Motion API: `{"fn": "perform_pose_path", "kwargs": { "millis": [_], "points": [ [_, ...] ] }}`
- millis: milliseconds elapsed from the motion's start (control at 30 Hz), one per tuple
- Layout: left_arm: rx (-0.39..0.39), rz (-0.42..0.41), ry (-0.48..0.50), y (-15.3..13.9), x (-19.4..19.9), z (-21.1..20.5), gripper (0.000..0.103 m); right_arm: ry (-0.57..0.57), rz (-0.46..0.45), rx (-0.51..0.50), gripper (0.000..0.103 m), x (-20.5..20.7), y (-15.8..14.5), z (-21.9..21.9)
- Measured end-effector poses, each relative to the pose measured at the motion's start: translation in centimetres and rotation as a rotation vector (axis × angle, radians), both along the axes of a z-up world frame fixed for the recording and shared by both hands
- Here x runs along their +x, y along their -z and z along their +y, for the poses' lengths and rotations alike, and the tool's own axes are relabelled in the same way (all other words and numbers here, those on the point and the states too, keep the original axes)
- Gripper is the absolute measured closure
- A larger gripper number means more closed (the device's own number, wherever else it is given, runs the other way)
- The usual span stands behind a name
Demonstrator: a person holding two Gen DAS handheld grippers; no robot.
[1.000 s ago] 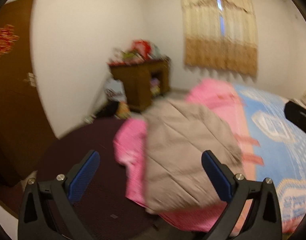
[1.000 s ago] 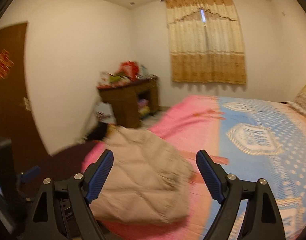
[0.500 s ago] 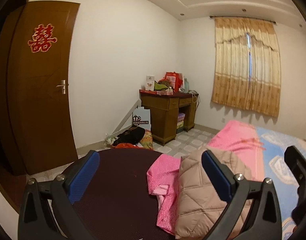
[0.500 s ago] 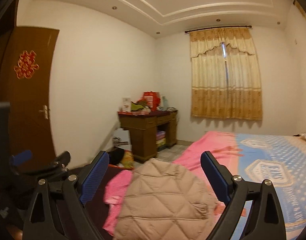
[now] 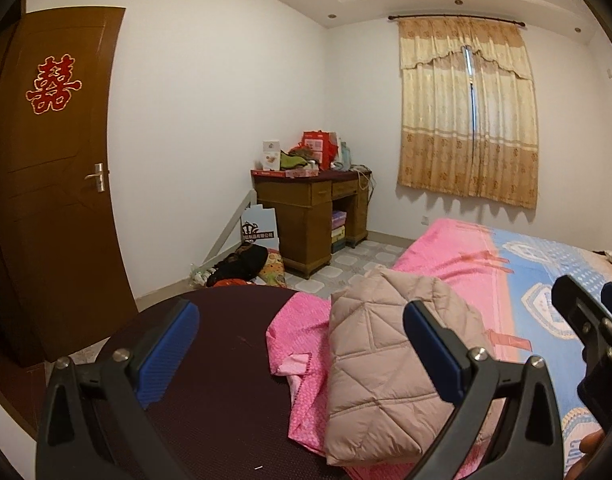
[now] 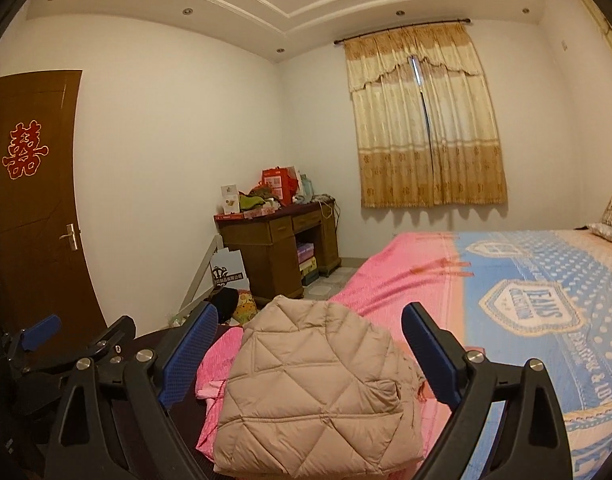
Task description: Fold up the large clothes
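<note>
Quilted beige jacket [image 6: 314, 392], folded compact, lies at the bed's [image 6: 538, 280] pink corner; left gripper [image 5: 301, 348] and right gripper [image 6: 310, 344], both spread and empty, hover above it, folding apparently finished, withdrawal next.

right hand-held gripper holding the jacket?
No, the right hand-held gripper is open and empty, with the folded jacket lying on the bed.

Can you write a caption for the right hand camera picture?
Open right gripper above a folded beige quilted jacket on the pink bedspread.
</note>
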State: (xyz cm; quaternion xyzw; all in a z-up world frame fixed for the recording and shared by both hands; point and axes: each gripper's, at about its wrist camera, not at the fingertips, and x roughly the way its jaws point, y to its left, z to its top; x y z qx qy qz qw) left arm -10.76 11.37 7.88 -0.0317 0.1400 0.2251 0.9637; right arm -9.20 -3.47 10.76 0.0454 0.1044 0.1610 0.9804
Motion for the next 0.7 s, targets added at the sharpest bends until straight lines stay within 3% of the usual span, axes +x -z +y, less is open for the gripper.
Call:
{"fn": "perform_pose_path", "kwargs": {
  "millis": [700],
  "points": [
    [0.002, 0.025, 0.01, 0.38, 0.5, -0.89, 0.0, -0.006, 0.032, 0.013, 0.009, 0.83, 0.98, -0.43]
  ]
}}
